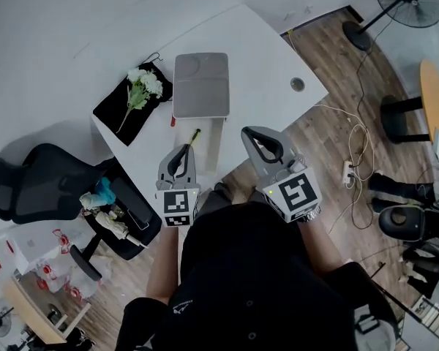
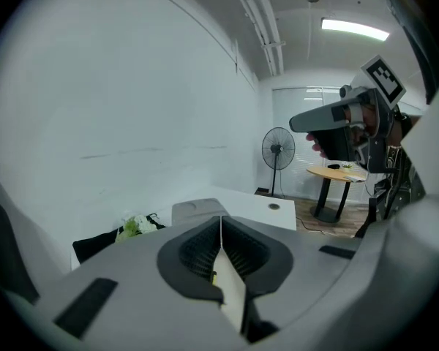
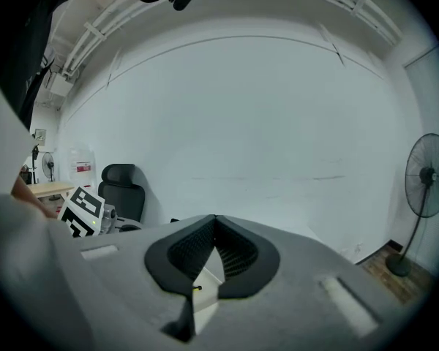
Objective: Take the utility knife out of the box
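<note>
The box (image 1: 201, 82) is a flat grey case with rounded corners and a shallow round dimple near one corner of its top. It sits flat on the white table (image 1: 263, 50), and from above the lid looks shut, though I can't swear to it. From the left gripper view you only get its low grey top (image 2: 197, 210). The utility knife (image 1: 194, 137) looks like that slim yellow and black stick lying on the tabletop outside the box, just off its near left corner, angled a bit with one end pointing back at the box. It's too small to tell whether the blade is out.
</note>
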Motion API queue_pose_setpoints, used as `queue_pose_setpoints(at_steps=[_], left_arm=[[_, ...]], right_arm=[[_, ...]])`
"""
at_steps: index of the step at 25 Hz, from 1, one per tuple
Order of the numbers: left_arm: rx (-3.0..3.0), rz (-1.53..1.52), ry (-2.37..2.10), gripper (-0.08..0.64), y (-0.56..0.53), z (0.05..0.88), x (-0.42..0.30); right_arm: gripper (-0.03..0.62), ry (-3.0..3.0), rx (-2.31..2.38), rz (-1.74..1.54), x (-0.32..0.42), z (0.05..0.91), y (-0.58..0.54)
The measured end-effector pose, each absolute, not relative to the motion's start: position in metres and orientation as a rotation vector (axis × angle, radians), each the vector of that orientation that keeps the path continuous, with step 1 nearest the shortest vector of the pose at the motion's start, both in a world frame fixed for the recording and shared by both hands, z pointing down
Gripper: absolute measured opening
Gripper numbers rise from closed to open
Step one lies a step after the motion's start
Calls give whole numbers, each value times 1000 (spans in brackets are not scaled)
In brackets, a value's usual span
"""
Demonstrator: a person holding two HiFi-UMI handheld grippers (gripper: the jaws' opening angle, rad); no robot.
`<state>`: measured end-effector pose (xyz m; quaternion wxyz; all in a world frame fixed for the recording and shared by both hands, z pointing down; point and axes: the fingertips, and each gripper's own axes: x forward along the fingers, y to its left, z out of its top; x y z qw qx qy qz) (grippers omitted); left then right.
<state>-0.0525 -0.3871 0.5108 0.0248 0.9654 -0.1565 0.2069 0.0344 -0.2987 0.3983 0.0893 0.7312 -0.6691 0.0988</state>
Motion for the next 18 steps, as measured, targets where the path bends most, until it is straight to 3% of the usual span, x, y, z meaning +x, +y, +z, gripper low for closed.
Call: queue_pose_setpoints(at_steps=[15,16,18], left_arm=[[2877,936,-331,9,-407,605,-37],[2868,955,-321,16,-407,611,-36],[2846,1001,-303,101,-409,623,-35]], right_arm=[[5,-1844,2251,391,39,417,-294],[5,-1837,2252,397,39,418,-294],[5,-1820,2254,410,40,422,-294]])
